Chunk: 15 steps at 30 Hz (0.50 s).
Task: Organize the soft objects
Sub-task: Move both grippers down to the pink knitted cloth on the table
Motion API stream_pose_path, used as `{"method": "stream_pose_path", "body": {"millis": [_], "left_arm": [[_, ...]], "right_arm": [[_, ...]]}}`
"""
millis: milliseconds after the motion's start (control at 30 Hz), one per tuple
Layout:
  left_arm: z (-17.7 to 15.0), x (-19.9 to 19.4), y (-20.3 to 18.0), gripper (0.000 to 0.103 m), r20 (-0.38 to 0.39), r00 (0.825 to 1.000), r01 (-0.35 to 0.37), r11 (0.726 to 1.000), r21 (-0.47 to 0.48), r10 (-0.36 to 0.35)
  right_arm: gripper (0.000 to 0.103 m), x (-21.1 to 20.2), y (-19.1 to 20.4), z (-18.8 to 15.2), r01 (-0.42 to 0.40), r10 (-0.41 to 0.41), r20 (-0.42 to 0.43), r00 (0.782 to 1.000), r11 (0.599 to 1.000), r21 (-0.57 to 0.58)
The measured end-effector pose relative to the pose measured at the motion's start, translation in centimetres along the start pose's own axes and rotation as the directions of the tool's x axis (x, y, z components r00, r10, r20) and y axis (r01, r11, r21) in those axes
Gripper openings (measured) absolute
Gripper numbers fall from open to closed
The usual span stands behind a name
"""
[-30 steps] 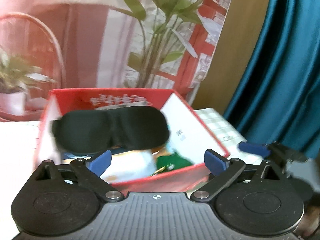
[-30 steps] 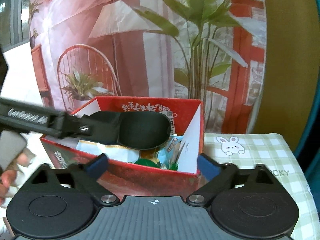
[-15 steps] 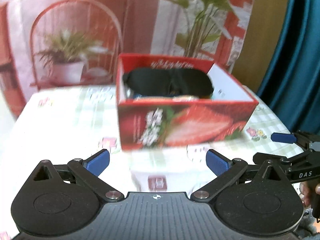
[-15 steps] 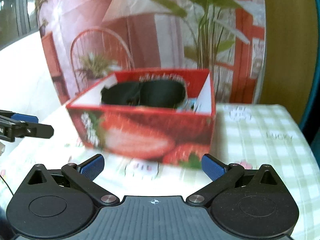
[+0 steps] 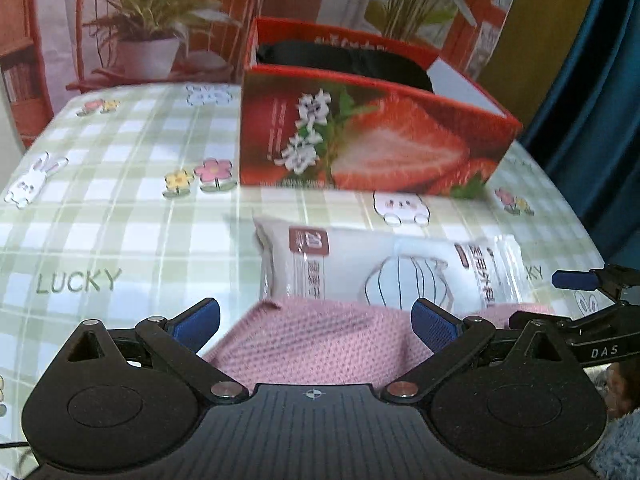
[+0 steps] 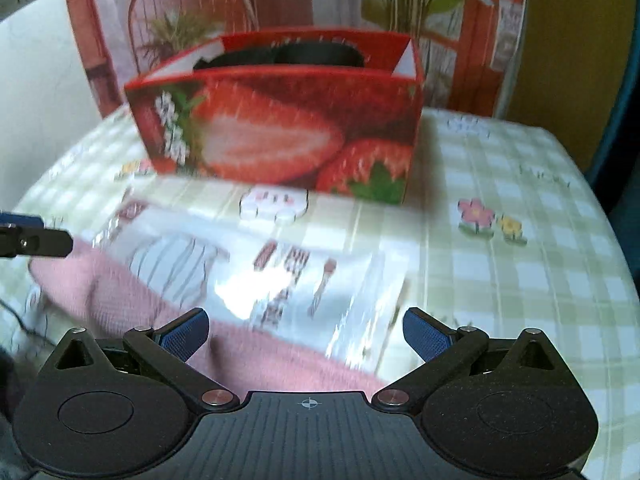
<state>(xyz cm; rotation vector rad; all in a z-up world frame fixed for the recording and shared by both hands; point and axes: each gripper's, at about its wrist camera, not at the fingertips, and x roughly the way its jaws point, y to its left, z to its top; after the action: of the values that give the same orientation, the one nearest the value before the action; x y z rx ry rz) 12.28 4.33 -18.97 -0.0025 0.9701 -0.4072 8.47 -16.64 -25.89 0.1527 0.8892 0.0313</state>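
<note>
A red strawberry-print box [image 5: 360, 140] stands at the back of the table, also in the right wrist view [image 6: 280, 128]. A black sleep mask [image 5: 344, 60] lies on top of its contents [image 6: 288, 54]. A white plastic-wrapped pack [image 5: 384, 268] lies in front of the box [image 6: 256, 264]. A pink knitted cloth [image 5: 316, 344] lies nearest me, partly under the pack [image 6: 120, 300]. My left gripper [image 5: 316, 320] is open and empty above the pink cloth. My right gripper [image 6: 306, 330] is open and empty over the pack and cloth.
The table has a green checked cloth [image 5: 120, 208] with flowers and rabbits. A printed backdrop with plants stands behind [image 5: 152, 20]. A blue curtain [image 5: 592, 100] hangs at the right. The right gripper's finger shows in the left wrist view [image 5: 576, 280].
The sleep mask was let go and now lies in the box. Both grippers have pulled back and down from the box to the pack and pink cloth.
</note>
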Motion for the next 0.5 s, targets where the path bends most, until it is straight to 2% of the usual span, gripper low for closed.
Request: {"method": "stream_pose_path", "body": {"millis": [233, 400, 500], "left_arm": [[-0.9, 0.4, 0.2, 0.097, -0.021, 1.000, 0.015, 1.000, -0.017, -0.015], [-1.2, 0.9, 0.3, 0.088, -0.036, 0.999, 0.032, 0.999, -0.031, -0.034], [-1.3, 1.5, 0.2, 0.079, -0.051, 0.997, 0.059, 0.998, -0.034, -0.061]], "right_arm": [[0.100, -0.6, 0.3, -0.8, -0.024, 0.024, -0.051, 0.998, 1.000, 0.007], [0.084, -0.4, -0.3, -1.3, -0.045, 0.049, -0.087, 0.995, 0.998, 0.052], [0.082, -0.1, -0.5, -1.5, -0.045, 0.052, -0.102, 0.993, 0.996, 0.074]]}}
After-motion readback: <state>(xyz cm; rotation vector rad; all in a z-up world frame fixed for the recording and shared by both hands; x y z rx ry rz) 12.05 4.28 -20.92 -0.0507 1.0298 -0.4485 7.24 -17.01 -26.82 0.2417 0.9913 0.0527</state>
